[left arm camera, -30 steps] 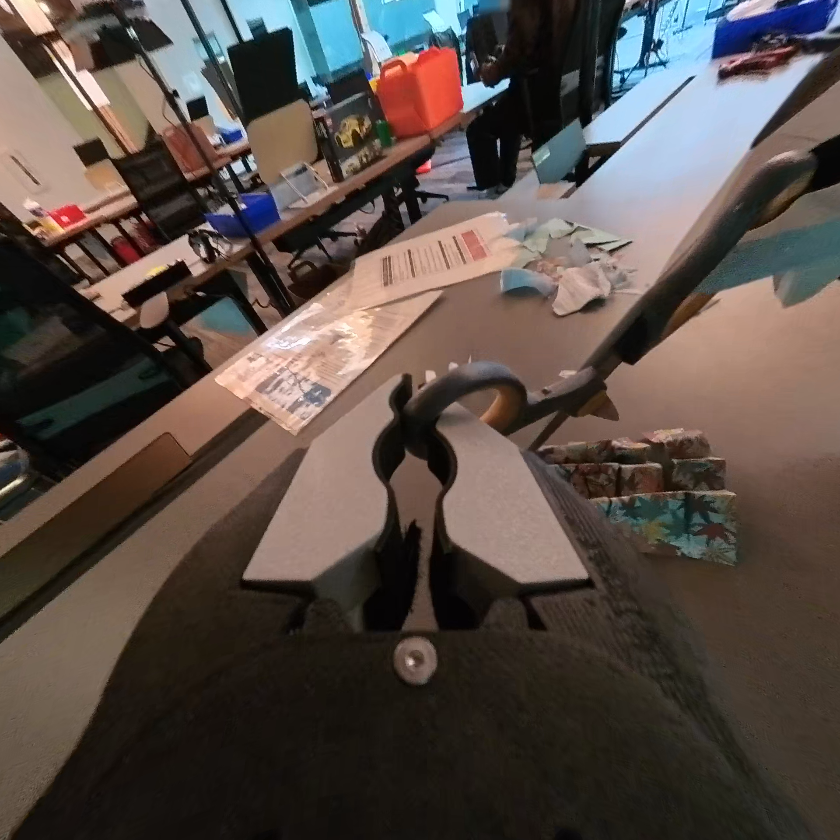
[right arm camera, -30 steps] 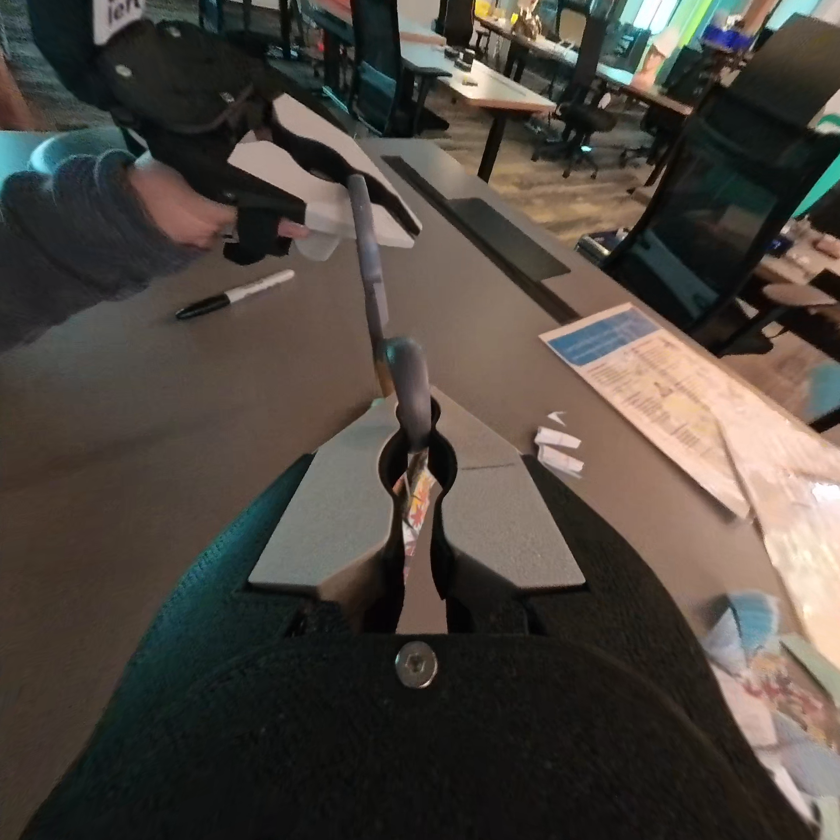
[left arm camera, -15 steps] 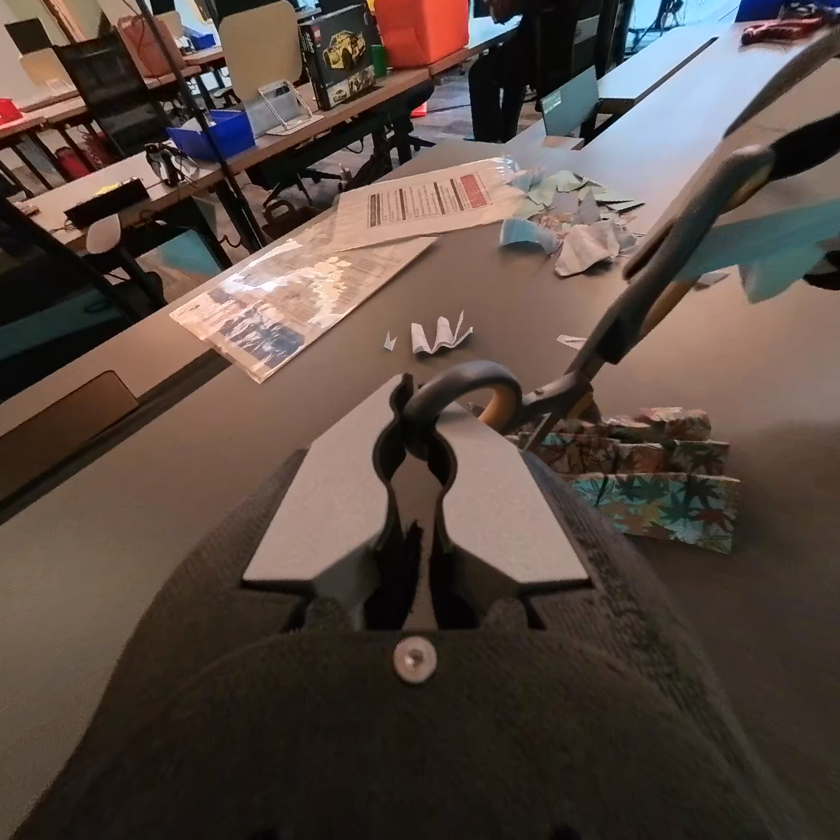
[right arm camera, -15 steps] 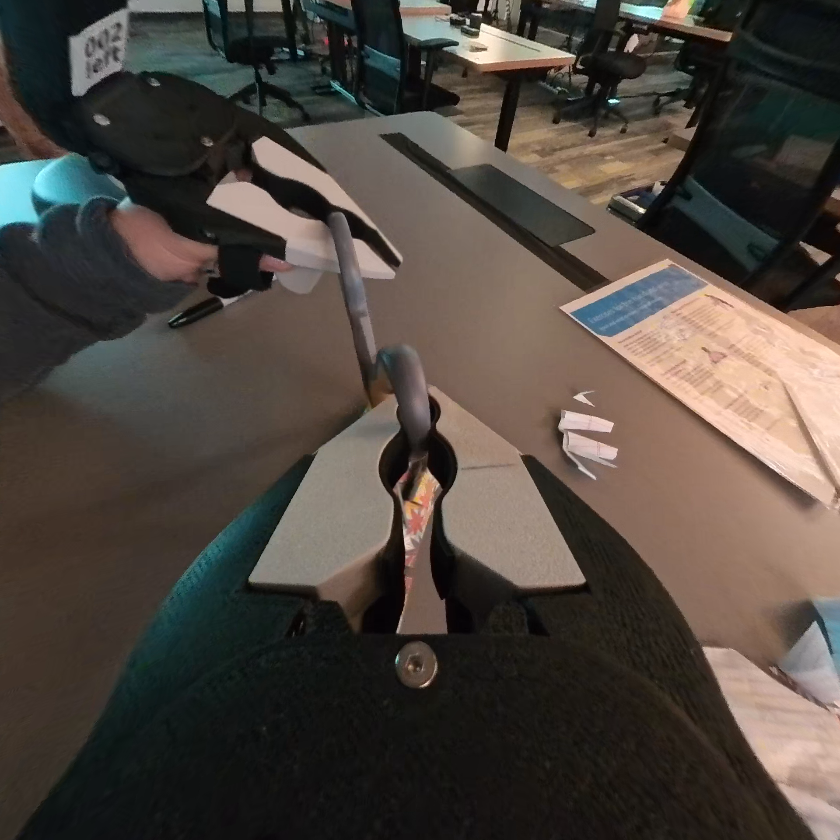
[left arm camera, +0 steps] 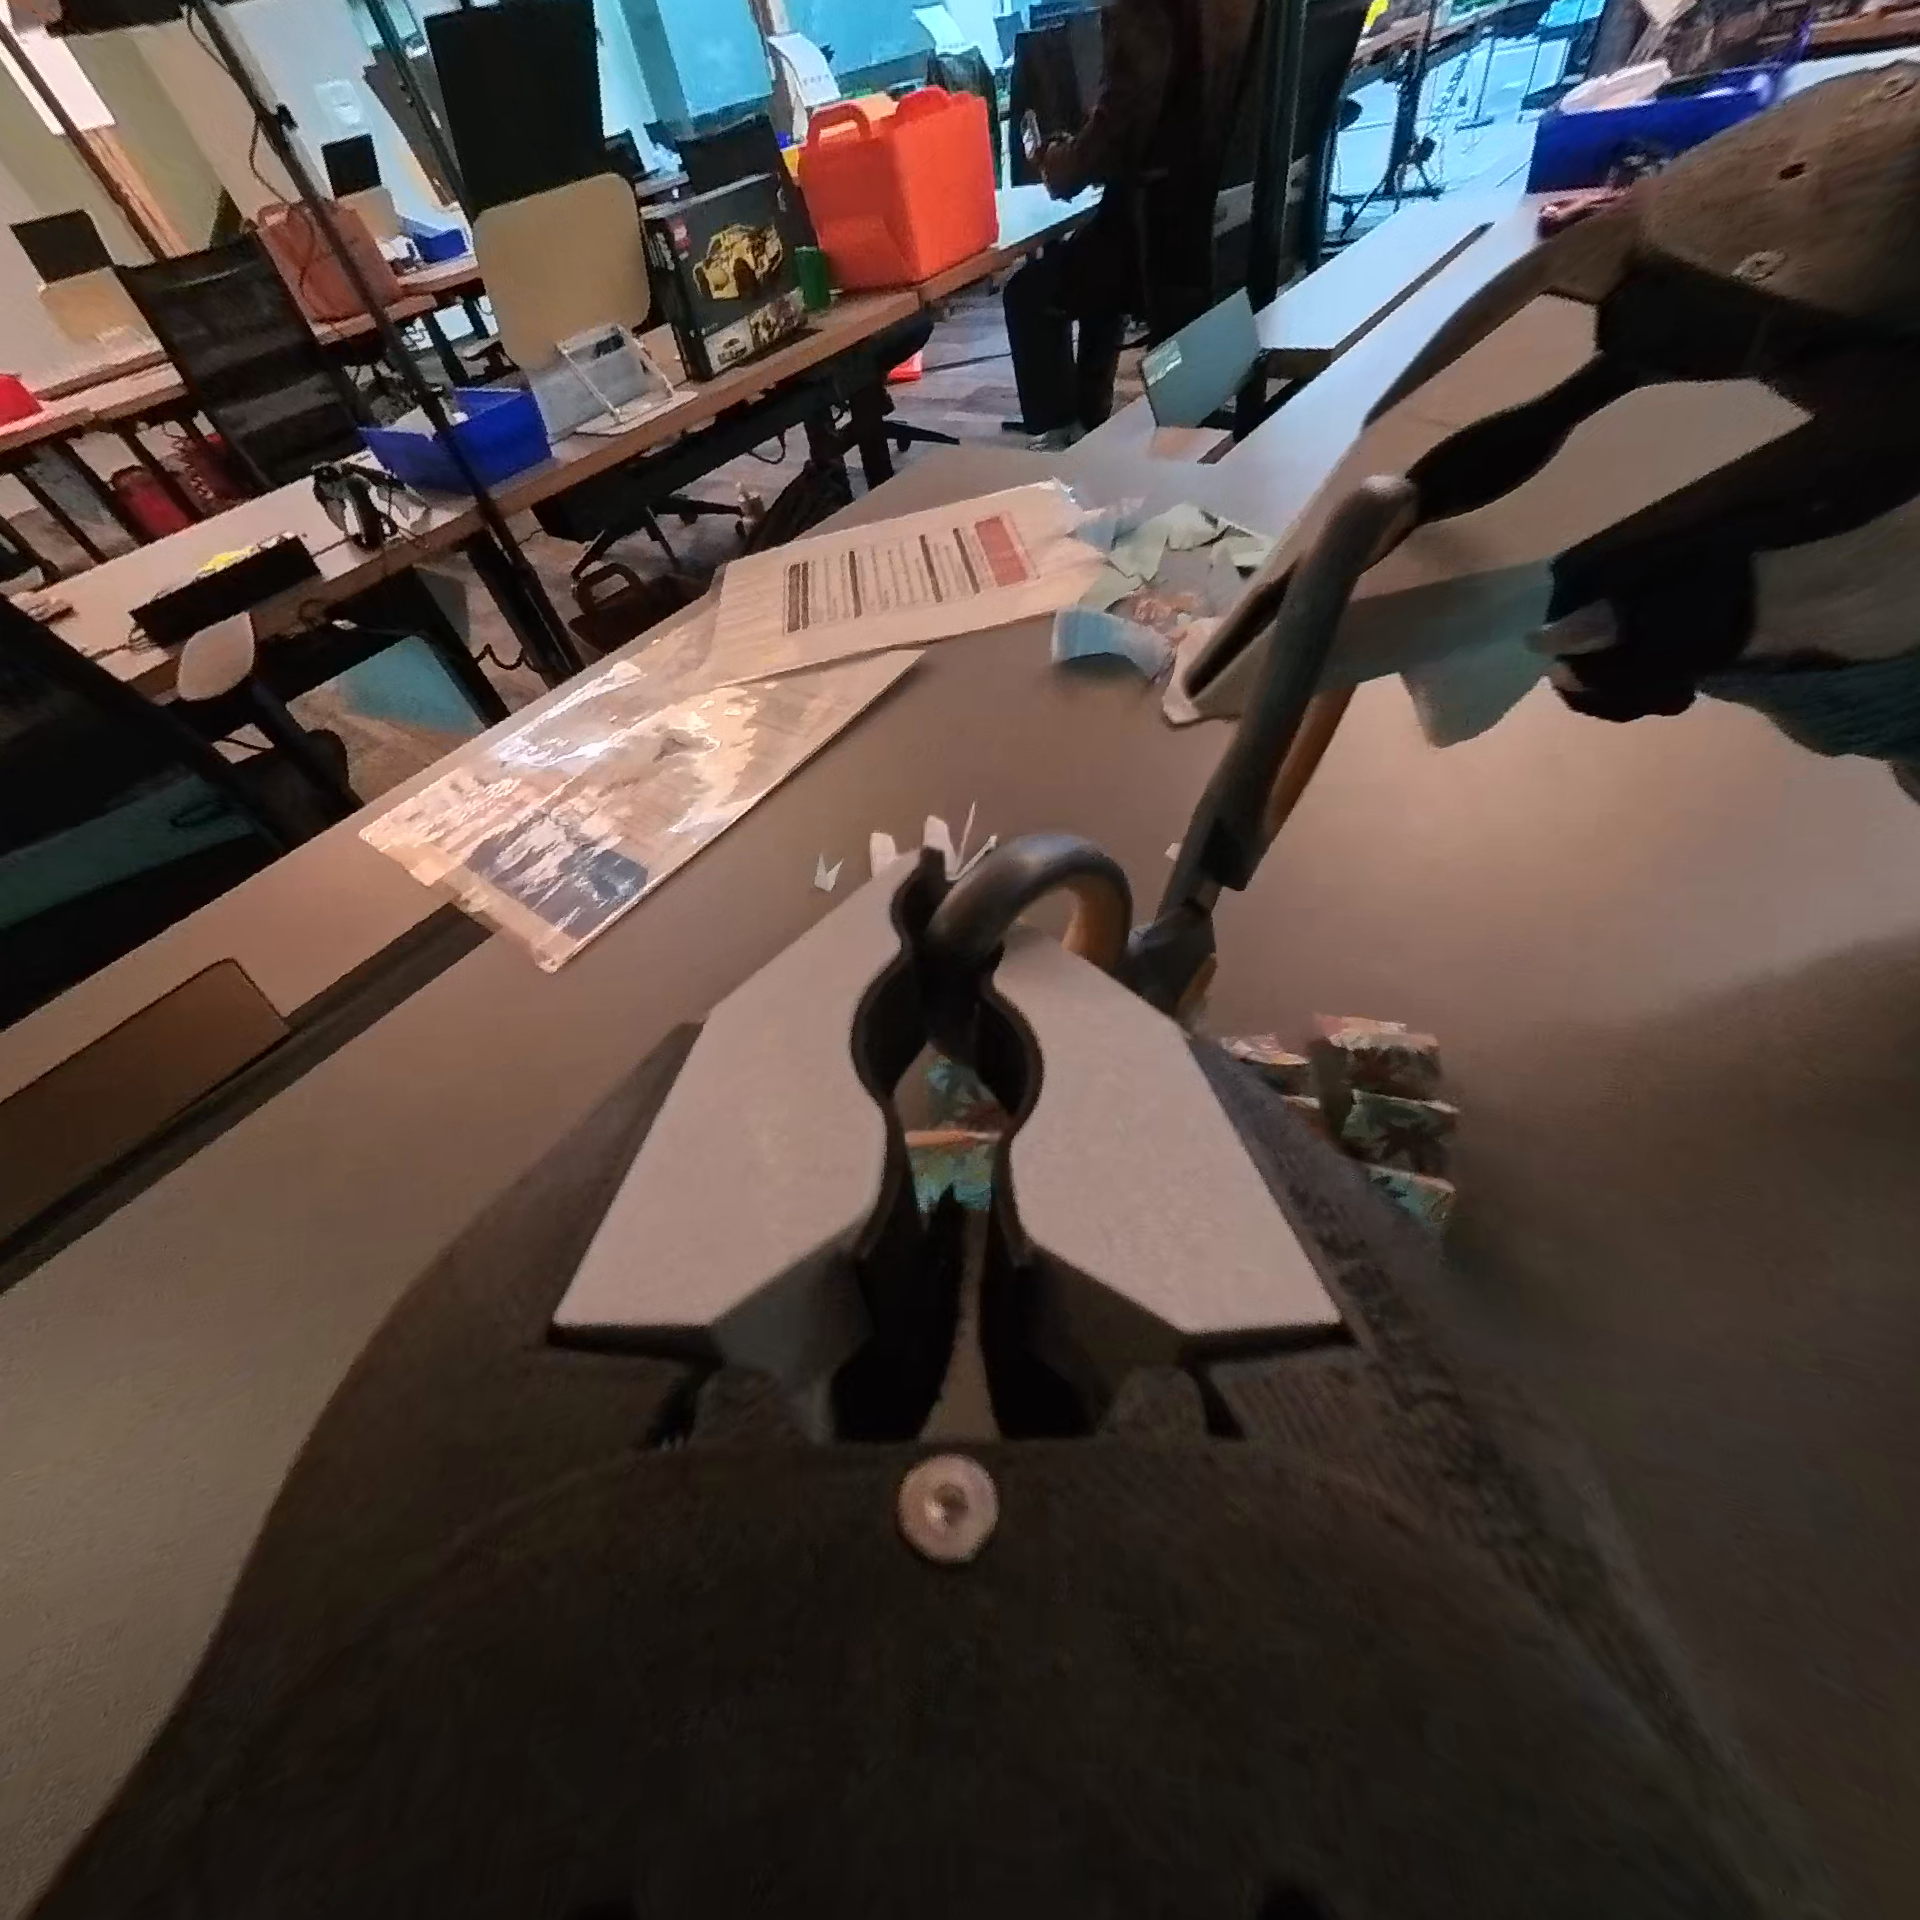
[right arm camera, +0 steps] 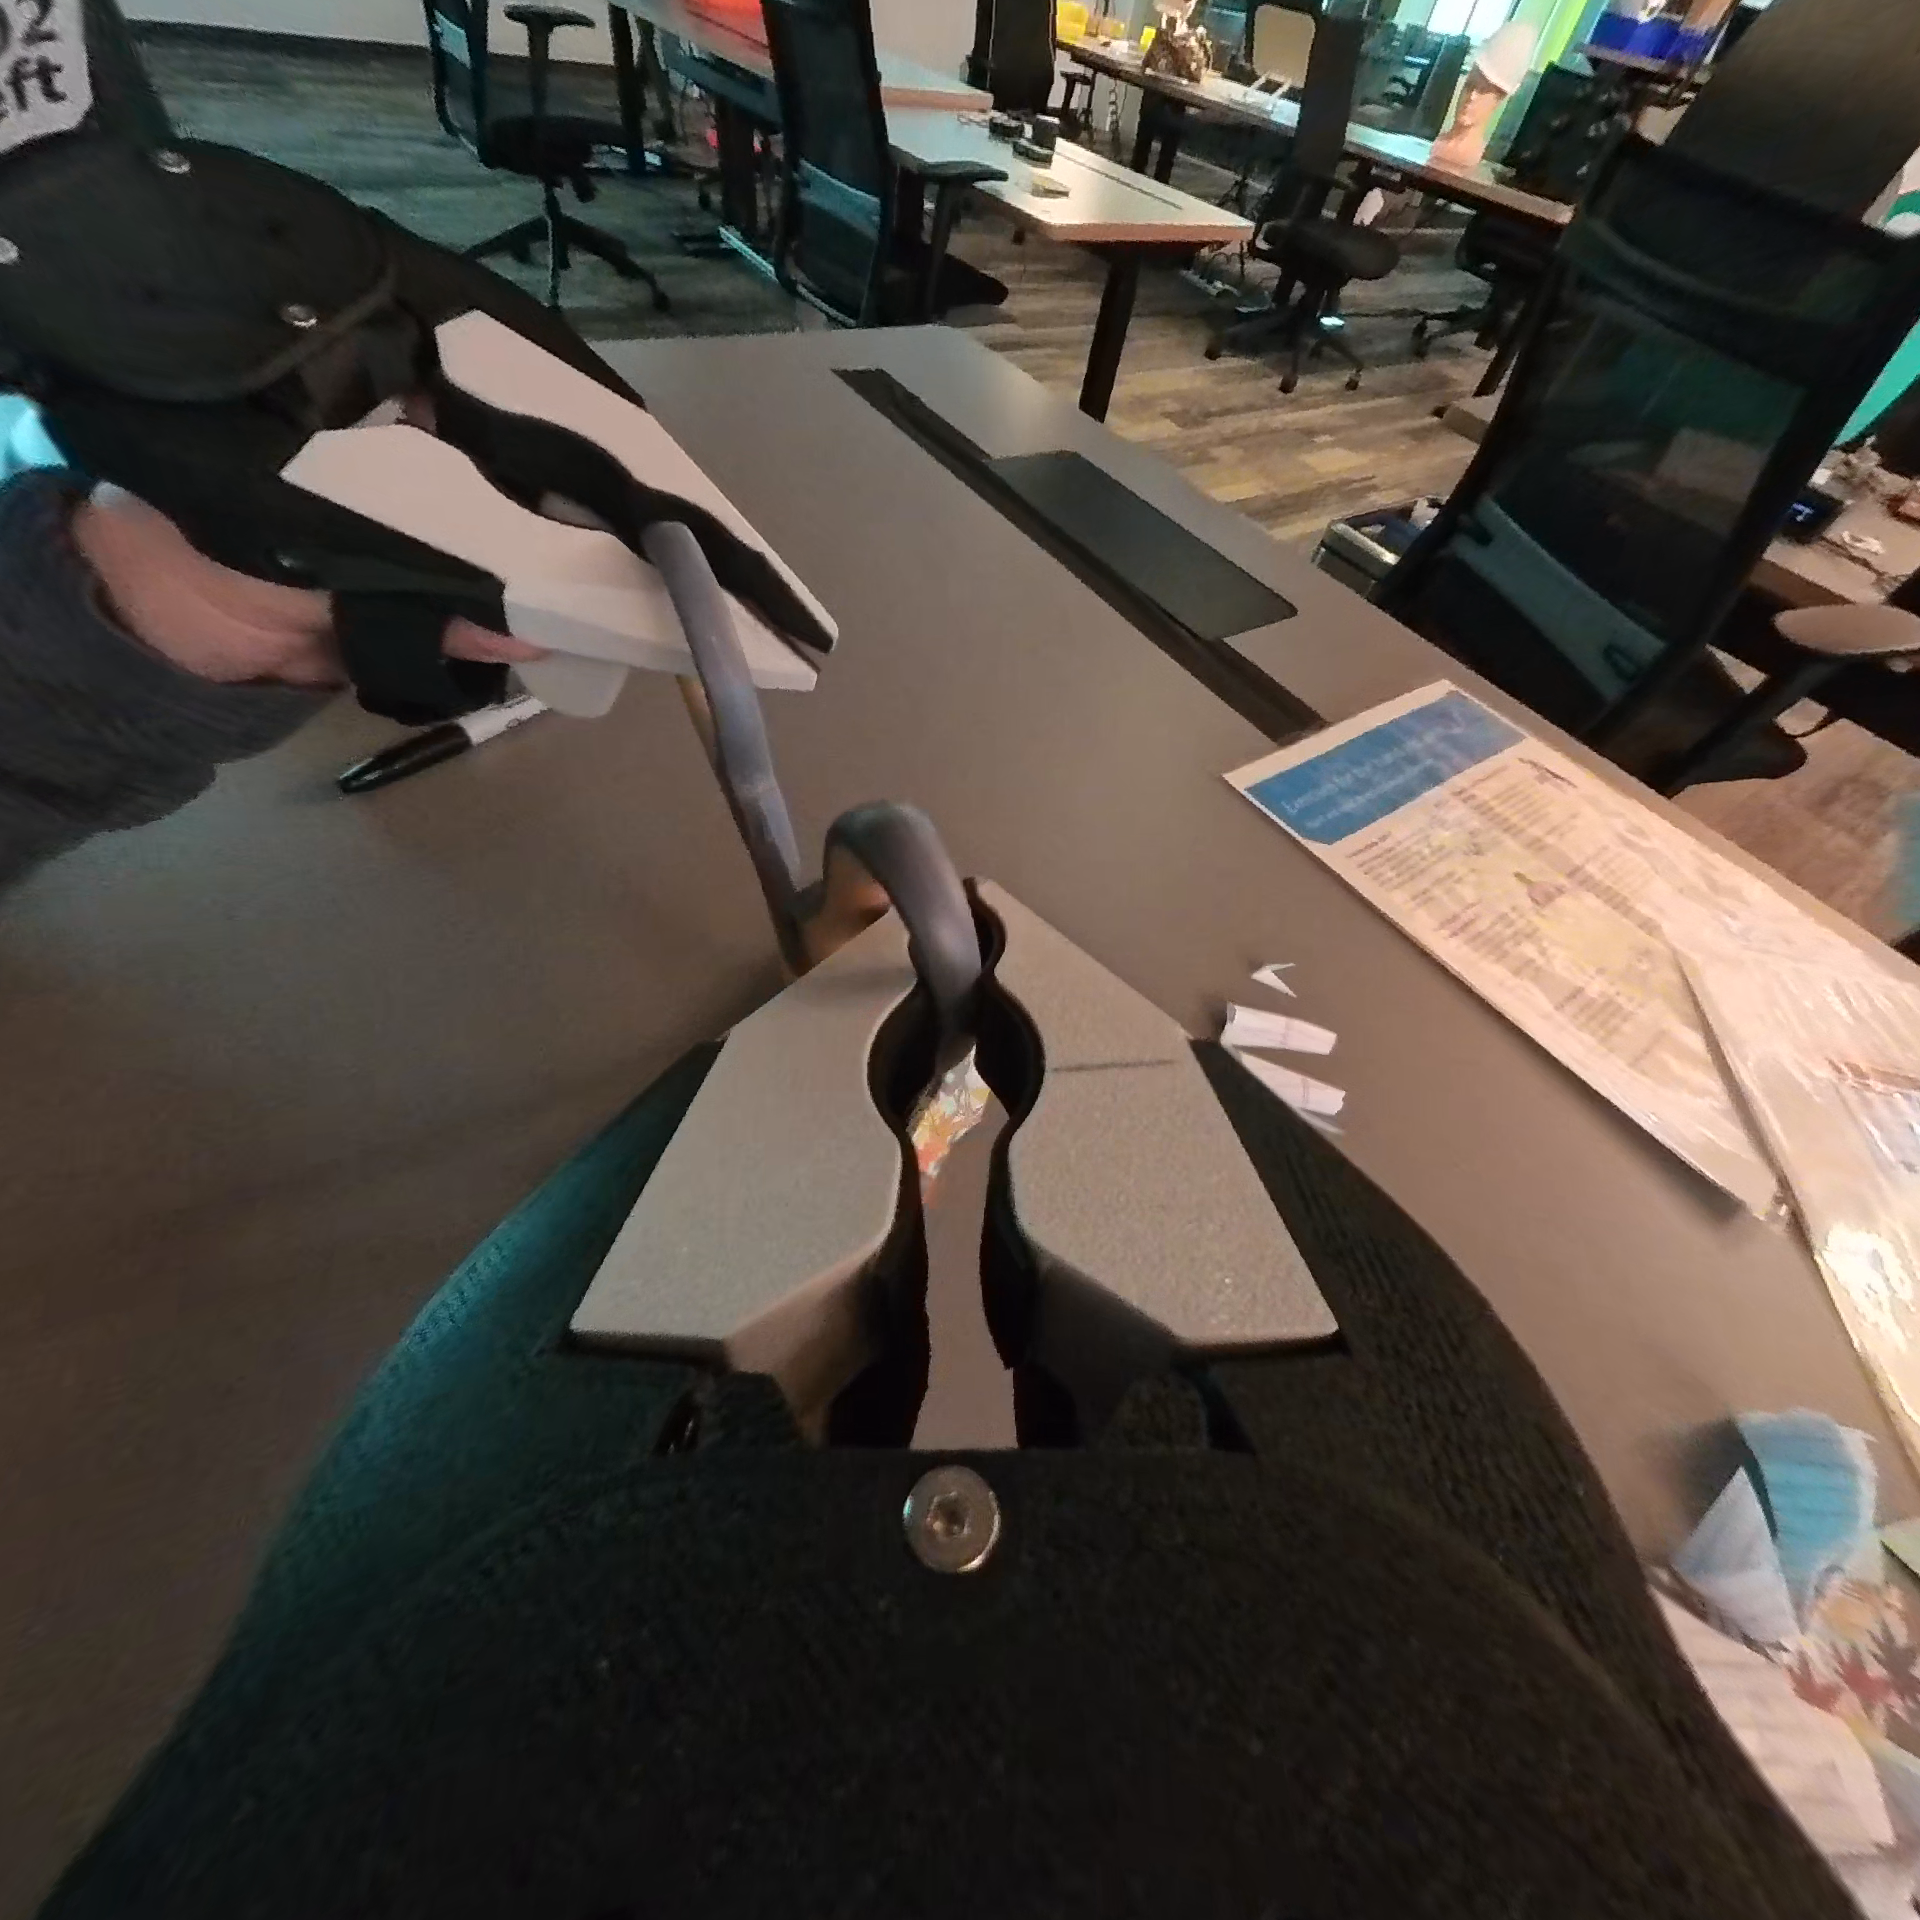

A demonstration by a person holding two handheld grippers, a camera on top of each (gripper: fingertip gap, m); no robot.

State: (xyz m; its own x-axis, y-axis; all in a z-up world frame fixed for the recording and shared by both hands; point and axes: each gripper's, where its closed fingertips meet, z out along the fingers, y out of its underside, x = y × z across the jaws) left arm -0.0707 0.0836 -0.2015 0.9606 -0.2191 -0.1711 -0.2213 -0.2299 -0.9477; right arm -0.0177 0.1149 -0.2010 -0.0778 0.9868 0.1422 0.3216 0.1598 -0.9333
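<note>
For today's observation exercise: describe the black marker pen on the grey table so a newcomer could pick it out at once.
Start from the grey table in the right wrist view and look to its far left, under the left tool. The marker pen lies flat there. It is the only slim black stick with a pale band; everything else nearby is paper.

Matt grey tabletop (right arm camera: pixel 312 1039), glossy laminated sheet (left arm camera: pixel 623 758)

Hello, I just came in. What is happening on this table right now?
A person holds a two-finger gripper in each hand. Each gripper is shut on one grey handle loop of the same pair of scissors: the left gripper on one, the right gripper on the other. The scissors point down toward a folded patterned paper on the grey table. White paper snippets and a black marker lie nearby.
</note>
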